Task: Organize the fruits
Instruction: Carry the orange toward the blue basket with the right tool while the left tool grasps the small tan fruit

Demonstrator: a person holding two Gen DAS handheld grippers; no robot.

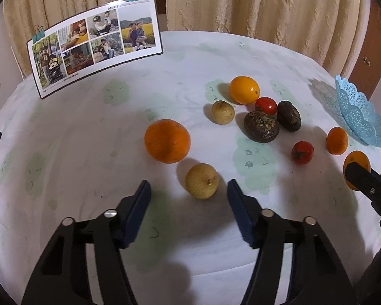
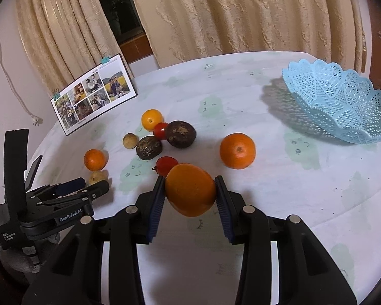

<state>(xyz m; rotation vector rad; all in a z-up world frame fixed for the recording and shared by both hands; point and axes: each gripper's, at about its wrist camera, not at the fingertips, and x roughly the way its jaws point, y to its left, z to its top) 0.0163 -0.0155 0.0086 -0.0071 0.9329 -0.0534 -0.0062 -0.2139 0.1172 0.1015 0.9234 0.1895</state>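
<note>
My left gripper [image 1: 189,190] is open, its jaws either side of a small tan fruit [image 1: 202,181] on the table. A large orange [image 1: 167,141] lies just beyond it. My right gripper [image 2: 190,192] is shut on an orange [image 2: 190,189] and holds it above the cloth; it also shows in the left wrist view [image 1: 356,161]. A light blue lace basket [image 2: 343,101] stands empty at the right. Another orange [image 2: 237,150] lies between my right gripper and the basket. A yellow-orange fruit [image 1: 244,90], two tomatoes [image 1: 266,105] [image 1: 302,152], two dark brown fruits [image 1: 261,126] [image 1: 288,115] and another tan fruit [image 1: 222,112] lie clustered mid-table.
A photo calendar [image 1: 94,43] with teal binder clips stands at the back left of the round table with the white cloth [image 1: 89,127]. Beige curtains [image 2: 241,12] hang behind. A small orange [image 1: 337,141] lies by the basket [image 1: 360,117].
</note>
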